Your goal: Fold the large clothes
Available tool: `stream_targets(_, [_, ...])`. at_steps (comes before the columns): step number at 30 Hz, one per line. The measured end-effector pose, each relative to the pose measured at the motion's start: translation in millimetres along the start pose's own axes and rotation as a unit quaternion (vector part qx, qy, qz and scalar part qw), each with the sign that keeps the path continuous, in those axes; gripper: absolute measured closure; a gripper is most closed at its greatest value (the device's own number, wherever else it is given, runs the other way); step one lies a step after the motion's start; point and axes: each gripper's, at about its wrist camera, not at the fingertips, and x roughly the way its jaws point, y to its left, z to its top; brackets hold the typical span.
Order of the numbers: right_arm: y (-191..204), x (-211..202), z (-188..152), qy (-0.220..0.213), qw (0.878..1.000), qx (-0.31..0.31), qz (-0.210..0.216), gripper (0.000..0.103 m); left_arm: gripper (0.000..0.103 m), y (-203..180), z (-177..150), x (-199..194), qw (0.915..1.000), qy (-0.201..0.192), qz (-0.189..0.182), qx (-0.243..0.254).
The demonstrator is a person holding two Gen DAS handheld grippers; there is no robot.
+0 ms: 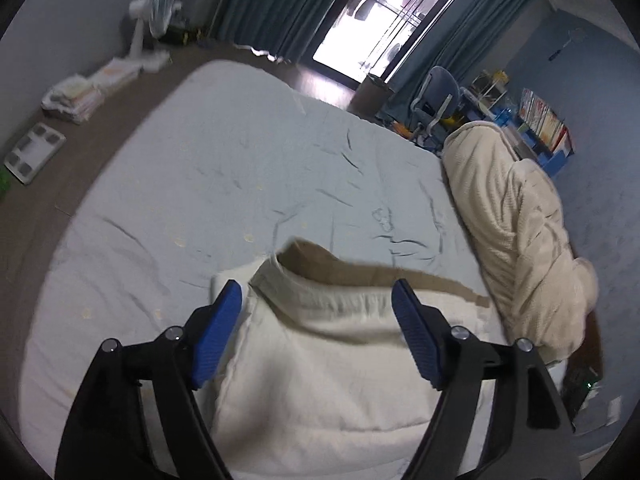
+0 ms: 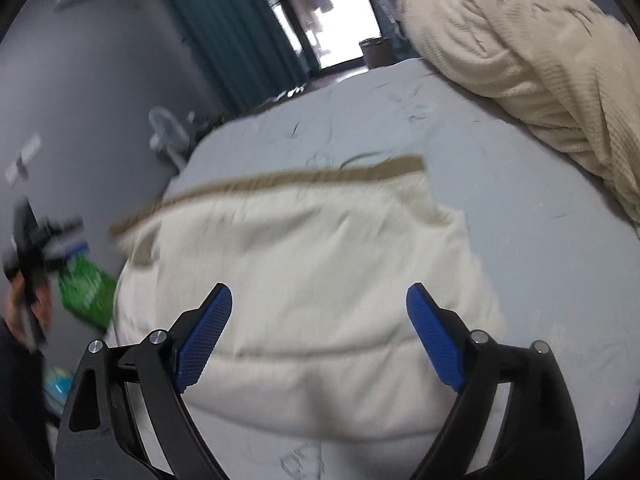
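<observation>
Now left hand-held gripper (image 1: 316, 336) and right hand-held gripper (image 2: 320, 336) angled downward over cream garment (image 2: 304, 264), jaws apart, empty

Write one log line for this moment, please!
left gripper: open | right gripper: open | cream garment: lying folded on bed, released

the garment (image 1: 320, 360) lies on the bed (image 1: 240, 168), at its near edge; the bundled blanket (image 1: 512, 232) lies on the bed's right side; a fan (image 1: 156, 12) stands beyond the bed's far left corner.
</observation>
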Motion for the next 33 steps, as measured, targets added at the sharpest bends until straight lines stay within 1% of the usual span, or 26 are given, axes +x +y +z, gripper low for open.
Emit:
stream_targets(1, [6.7,-1.2,-9.4,0.001,1.0,-0.014,-0.004,0.01,0.026,-5.1,-4.8,-3.8,0.9999,-0.003,0.004,0.011])
stream_targets(2, [12.7,-1.8,-18.8,0.0,1.0,-0.026,-0.007,0.007,0.022,-15.5,-16.8,-9.2,0.9993,-0.011,0.015,0.032])
stream_targets(3, [17.2,-2.5,-23.5,-0.002,0.999,-0.032,-0.009,0.007,0.019,-22.9,-25.4,-12.0,0.9984,-0.017,0.029,0.046])
stream_targets(4, [22.0,-1.2,-31.8,-0.001,0.999,-0.042,-0.013,0.007,0.018,-35.2,-40.9,-13.6,0.9961,-0.023,0.044,0.072])
stream_targets(6, [31.9,5.1,-41.9,0.002,0.998,-0.058,-0.018,0.007,0.016,-57.4,-73.3,-8.1,0.9915,-0.023,0.048,0.119])
stream_targets(8, [36.9,19.9,-48.4,0.016,0.997,-0.072,-0.028,0.007,0.016,-76.3,-103.4,5.5,0.9876,-0.012,0.054,0.147])
stream_targets(10, [39.0,28.9,-51.7,0.02,0.996,-0.076,-0.034,0.007,0.016,-89.8,-130.5,20.1,0.9842,-0.006,0.057,0.167])
stream_targets(13, [38.8,36.6,-54.4,0.015,0.996,-0.081,-0.046,0.007,0.016,-106.1,-163.5,42.9,0.9799,-0.005,0.061,0.19])
stream_targets(16, [35.9,44.1,-57.5,0.012,0.995,-0.079,-0.051,0.007,0.016,-115.6,-187.6,61.0,0.9755,-0.011,0.074,0.207])
stream_targets(20, [32.6,52.0,-65.3,0.008,0.996,-0.08,-0.05,0.007,0.016,-108.9,-209.0,76.6,0.9767,-0.02,0.08,0.198])
stream_targets(21, [31.0,56.0,-66.6,0.011,0.995,-0.079,-0.052,0.007,0.015,-107.8,-211.7,81.7,0.9757,-0.023,0.083,0.201])
stream_targets(22, [28.9,62.0,-66.5,0.018,0.996,-0.073,-0.05,0.007,0.015,-107.5,-209.8,87.3,0.9751,-0.018,0.086,0.203])
stream_targets(24, [26.2,68.8,-61.5,0.02,0.997,-0.063,-0.047,0.006,0.011,-107.8,-199.3,93.8,0.9762,-0.013,0.087,0.198])
stream_targets(26, [27.2,75.3,-47.7,0.016,0.997,-0.061,-0.048,0.006,0.01,-109.7,-183.8,98.9,0.9775,-0.01,0.087,0.192])
stream_targets(30, [31.6,93.3,-13.3,0.014,0.996,-0.064,-0.054,0.006,0.008,-117.8,-138.9,119.7,0.9765,0.005,0.093,0.194])
stream_targets(31, [32.4,101.4,-0.6,0.017,0.997,-0.062,-0.054,0.006,0.008,-118.8,-126.5,127.1,0.9774,0.011,0.095,0.189])
stream_targets(32, [30.9,106.1,5.6,0.019,0.997,-0.058,-0.052,0.006,0.008,-118.1,-110.3,135.9,0.9786,0.016,0.1,0.179])
stream_targets(33, [30.6,113.1,14.0,0.025,0.997,-0.054,-0.05,0.006,0.008,-117.2,-100.8,141.5,0.979,0.019,0.102,0.175])
